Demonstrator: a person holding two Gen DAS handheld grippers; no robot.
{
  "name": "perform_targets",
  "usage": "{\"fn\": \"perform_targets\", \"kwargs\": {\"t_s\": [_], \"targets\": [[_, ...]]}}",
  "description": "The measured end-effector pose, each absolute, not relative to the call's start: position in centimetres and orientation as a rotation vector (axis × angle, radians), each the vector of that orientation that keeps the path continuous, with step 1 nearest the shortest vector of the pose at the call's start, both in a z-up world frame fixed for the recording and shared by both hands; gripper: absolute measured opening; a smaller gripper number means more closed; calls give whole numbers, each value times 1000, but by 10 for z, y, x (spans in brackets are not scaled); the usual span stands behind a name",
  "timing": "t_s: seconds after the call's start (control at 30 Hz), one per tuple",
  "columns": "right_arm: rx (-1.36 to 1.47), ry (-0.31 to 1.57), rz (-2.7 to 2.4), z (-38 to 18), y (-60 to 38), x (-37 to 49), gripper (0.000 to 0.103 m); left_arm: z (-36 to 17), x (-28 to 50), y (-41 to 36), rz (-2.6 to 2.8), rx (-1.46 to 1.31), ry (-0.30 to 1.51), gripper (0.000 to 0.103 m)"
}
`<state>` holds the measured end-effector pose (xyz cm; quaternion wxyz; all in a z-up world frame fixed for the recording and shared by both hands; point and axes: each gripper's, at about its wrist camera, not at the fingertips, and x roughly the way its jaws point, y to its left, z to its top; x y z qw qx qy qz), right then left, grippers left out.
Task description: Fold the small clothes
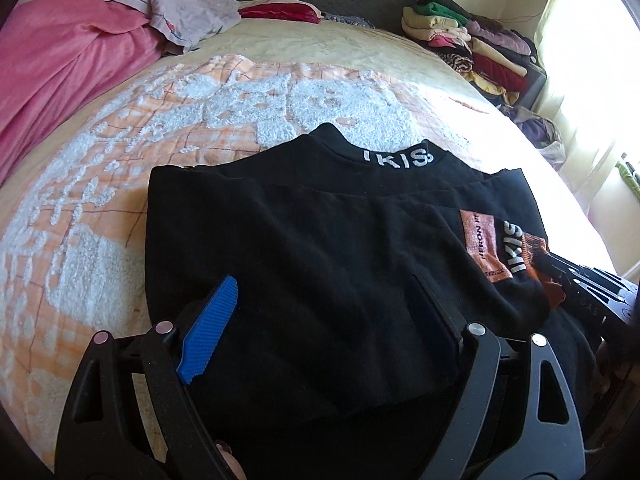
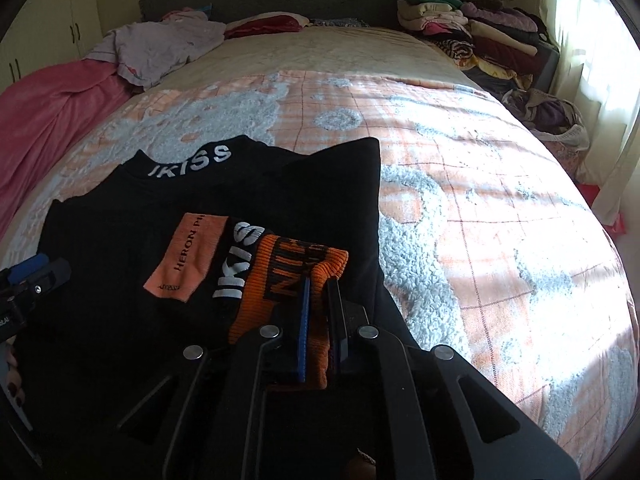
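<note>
One black knit sweatshirt, lettered collar and orange ribbed cuff, lies part-folded on the peach-and-white fleecy bedspread of the bed before me. My right tongs are nearly closed, pinching that cuff; my left tongs gape wide over black cloth, gripping nothing. Soft, light, limp: I judge hems and cuffs the best holds.

Bed under an orange-and-white tufted blanket, with a black top spread flat at the near end, a pink cover along the left edge, crumpled pale garments near the headboard, folded clothes stacked at the far right corner
</note>
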<state>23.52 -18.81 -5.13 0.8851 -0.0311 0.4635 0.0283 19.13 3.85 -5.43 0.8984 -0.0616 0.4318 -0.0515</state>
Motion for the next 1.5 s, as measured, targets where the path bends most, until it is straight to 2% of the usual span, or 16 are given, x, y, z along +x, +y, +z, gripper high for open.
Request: {"fn": "perform_targets", "kwargs": {"t_s": [0.07,0.17,0.2,0.27,0.47,0.67,0.87,1.1,1.17,1.23,1.27,1.5], "targets": [[-36,950,42,-49,-191,232,24,-56,192,38,-102,-120,904,78],[-7,879,70,-34,-187,221,27,-57,192,37,-100,-115,908,78],[-3,858,91,-31,-184,217,34,-58,192,37,-99,-112,909,78],[3,851,149,-28,-175,212,39,-58,192,37,-98,-108,909,78],[-37,974,199,-54,-153,216,40,-58,191,38,-105,-116,910,78],[-1,962,201,-52,-155,211,41,-57,190,40,-109,-133,911,78],[48,935,203,-39,-167,194,46,-56,185,42,-109,-136,901,78],[109,908,201,-27,-182,172,66,-50,169,48,-107,-153,862,78],[126,899,203,-23,-187,165,66,-46,158,50,-102,-145,847,78],[138,888,204,-18,-192,158,71,-42,146,52,-97,-147,827,89],[147,879,203,-15,-196,155,80,-40,140,55,-89,-151,824,92],[179,815,187,7,-209,133,87,-22,109,79,-42,-239,793,93]]}}
